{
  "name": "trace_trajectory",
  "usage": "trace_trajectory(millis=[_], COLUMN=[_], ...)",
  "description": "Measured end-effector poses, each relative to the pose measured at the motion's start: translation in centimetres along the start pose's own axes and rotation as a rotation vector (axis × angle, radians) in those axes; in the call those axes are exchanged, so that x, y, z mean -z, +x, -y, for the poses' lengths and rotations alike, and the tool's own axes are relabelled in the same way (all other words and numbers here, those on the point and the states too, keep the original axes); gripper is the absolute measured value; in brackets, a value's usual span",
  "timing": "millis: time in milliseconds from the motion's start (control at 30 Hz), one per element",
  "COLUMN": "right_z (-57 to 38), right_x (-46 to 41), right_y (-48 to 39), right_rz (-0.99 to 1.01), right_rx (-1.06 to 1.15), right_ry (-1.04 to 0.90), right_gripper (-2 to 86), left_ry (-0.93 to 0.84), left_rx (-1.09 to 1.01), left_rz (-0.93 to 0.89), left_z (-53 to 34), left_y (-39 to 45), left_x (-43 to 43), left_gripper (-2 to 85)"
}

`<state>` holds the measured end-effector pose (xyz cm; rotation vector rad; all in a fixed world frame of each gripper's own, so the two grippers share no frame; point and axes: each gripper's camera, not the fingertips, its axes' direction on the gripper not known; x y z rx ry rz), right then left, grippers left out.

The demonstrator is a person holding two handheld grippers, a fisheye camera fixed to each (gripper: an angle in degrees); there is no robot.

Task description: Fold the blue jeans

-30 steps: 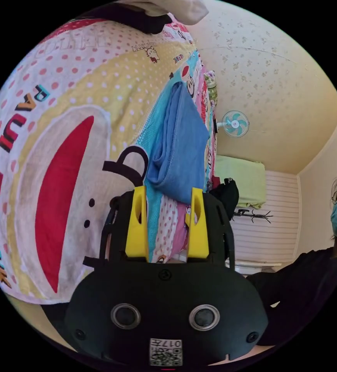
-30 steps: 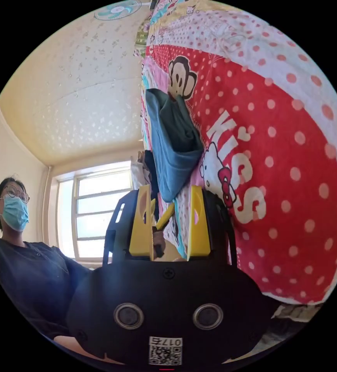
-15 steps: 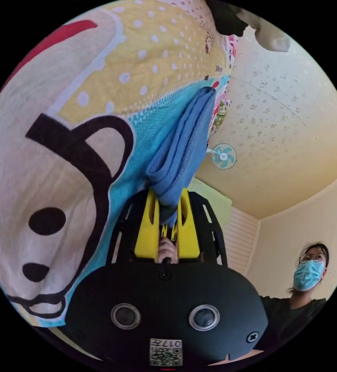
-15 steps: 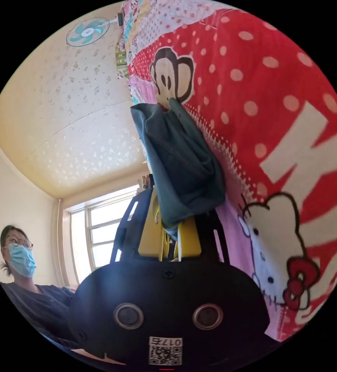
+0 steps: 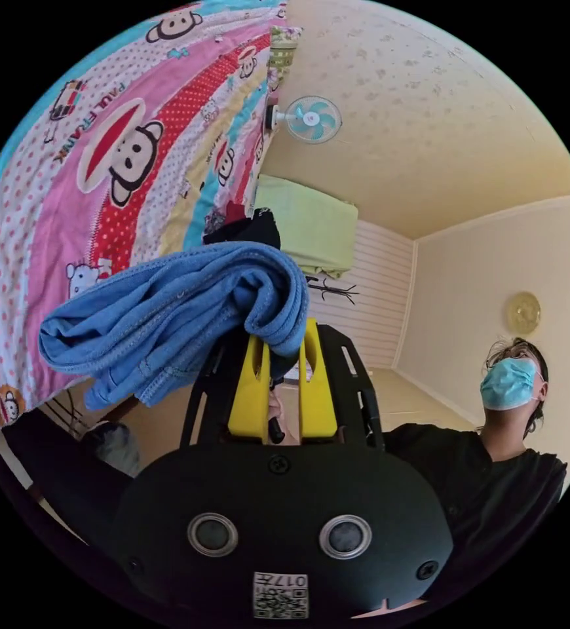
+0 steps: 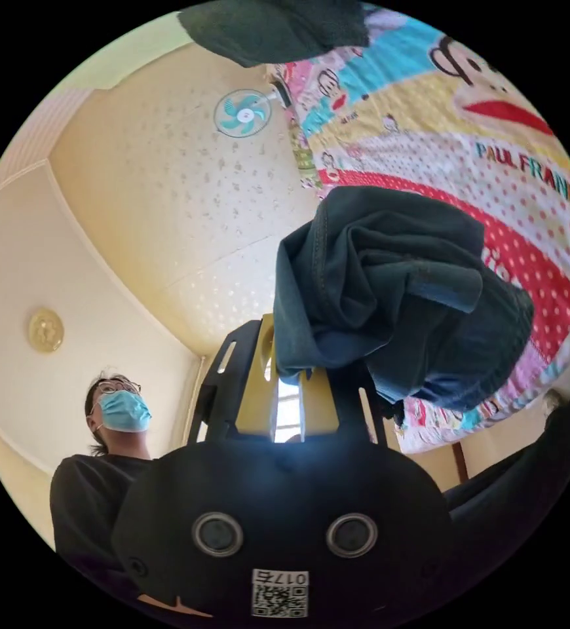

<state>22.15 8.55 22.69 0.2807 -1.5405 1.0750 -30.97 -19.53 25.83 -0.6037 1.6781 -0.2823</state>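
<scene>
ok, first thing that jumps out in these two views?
The bunched blue denim jeans, clamped in the left hand-held gripper and, looking darker, in the right hand-held gripper. Behind them spreads the loud cartoon-print polka-dot bedsheet, with a teal wall fan on the speckled cream wall.

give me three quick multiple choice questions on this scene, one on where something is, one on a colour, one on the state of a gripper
1. Where is the fan?
A. on the floor
B. mounted on the speckled surface beside the patterned blanket
C. in the person's hands

2. What colour are the left gripper's jaws?
A. yellow
B. red
C. white

3. What is the right gripper doing?
A. wide open with nothing in it
B. lying on the blanket
C. shut on the jeans

Answers:
1. B, the fan sits against that surface by the blanket's edge.
2. A, both jaws are yellow against a black body.
3. C, its jaws pinch a bunched fold of the jeans.
</scene>
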Motion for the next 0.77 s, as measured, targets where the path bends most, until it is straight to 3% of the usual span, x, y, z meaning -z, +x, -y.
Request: trace_trajectory(millis=[133, 267, 333, 467, 533, 633, 767], right_z=[8.4, 14.1, 18.1, 22.8, 22.6, 17.1, 6.1], right_x=[-0.4, -0.3, 0.6, 3.9, 7.6, 12.9, 17.0], right_y=[-13.7, -21.4, -21.9, -16.5, -10.5, -2.4, 5.9], right_rz=[0.006, -0.095, -0.191, -0.442, -0.709, -0.851, -1.017], right_rx=[0.379, 0.555, 0.493, 0.332, 0.2, 0.007, -0.247], right_ry=[-0.014, 0.01, 0.11, 0.271, 0.326, 0.321, 0.245], right_gripper=[0.2, 0.3, 0.5, 1.3, 1.9, 2.2, 2.4], left_ry=[-0.129, -0.208, -0.215, -0.26, -0.267, -0.307, -0.428], left_rx=[-0.214, -0.47, -0.474, -0.237, -0.115, 0.062, 0.228], left_rz=[-0.085, -0.026, 0.045, 0.197, 0.216, 0.377, 0.799], left_z=[7.2, 12.3, 14.0, 16.9, 15.7, 10.4, -1.8], left_y=[7.6, 16.1, 17.0, 10.9, 6.2, -2.1, -10.2], left_x=[-9.5, -18.8, -22.0, -26.5, -25.7, -20.3, -4.9], left_gripper=[6.7, 6.8, 7.3, 8.9, 8.6, 6.9, 0.0])
